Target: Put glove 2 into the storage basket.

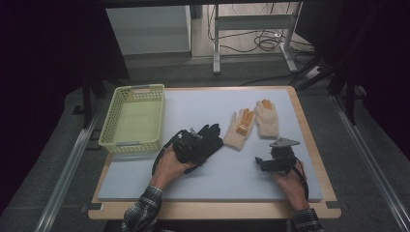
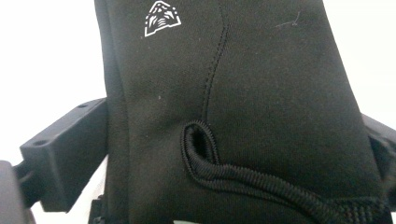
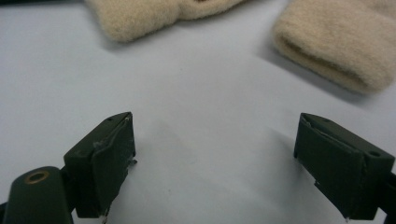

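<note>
While the right gripper [image 3: 215,163] gapes empty, the left gripper [image 1: 189,143] clamps a logo-stamped, cord-looped black glove [image 2: 261,93]

High view dim, dark corners; gripper views brighter, soft blur, faint shadows below tongs.
</note>
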Tool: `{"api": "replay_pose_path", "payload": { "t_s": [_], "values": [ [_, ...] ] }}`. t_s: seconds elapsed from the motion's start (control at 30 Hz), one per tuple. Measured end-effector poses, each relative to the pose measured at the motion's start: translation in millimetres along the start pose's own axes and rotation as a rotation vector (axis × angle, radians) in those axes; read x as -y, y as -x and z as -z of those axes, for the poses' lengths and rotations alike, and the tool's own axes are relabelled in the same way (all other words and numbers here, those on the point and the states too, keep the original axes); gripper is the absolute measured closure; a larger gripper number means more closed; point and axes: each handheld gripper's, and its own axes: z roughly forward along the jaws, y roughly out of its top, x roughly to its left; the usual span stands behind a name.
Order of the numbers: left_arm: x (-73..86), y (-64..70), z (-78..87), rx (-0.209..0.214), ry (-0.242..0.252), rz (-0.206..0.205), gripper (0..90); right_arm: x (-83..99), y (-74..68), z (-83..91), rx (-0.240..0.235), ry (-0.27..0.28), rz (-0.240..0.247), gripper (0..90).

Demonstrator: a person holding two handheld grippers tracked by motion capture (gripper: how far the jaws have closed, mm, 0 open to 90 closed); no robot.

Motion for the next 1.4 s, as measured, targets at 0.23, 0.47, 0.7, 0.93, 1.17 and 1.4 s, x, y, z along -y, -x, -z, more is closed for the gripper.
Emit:
{"api": "replay_pose_path", "payload": {
  "t_s": [0.23,0.47,0.7,0.93,1.17,1.4],
  "values": [
    [-4.1,-12.5,11.0,-0.033,-0.016,0.051,50.8,0.2,-1.2,0.3,0.008,0.003,0.008,12.2],
    [-7.3,-4.3,13.3,-0.075,-0.016,0.038,68.0,0.2,-1.9,0.6,0.011,0.005,0.011,12.2],
    [-15.9,-6.3,26.4,-0.064,0.05,0.068,67.8,0.3,-2.1,0.7,0.013,0.004,0.015,12.2],
    [-34.5,-10.0,51.2,-0.076,0.085,0.076,66.7,0.5,-2.6,0.9,0.019,0.007,0.021,12.2],
    [-46.9,-26.0,73.6,-0.116,0.105,0.125,66.5,0.8,-3.8,1.4,0.03,0.013,0.037,12.3],
    [-50.3,-44.6,94.8,-0.167,0.12,0.164,66.3,0.9,-4.4,1.5,0.034,0.015,0.039,12.3]
  ]
}}
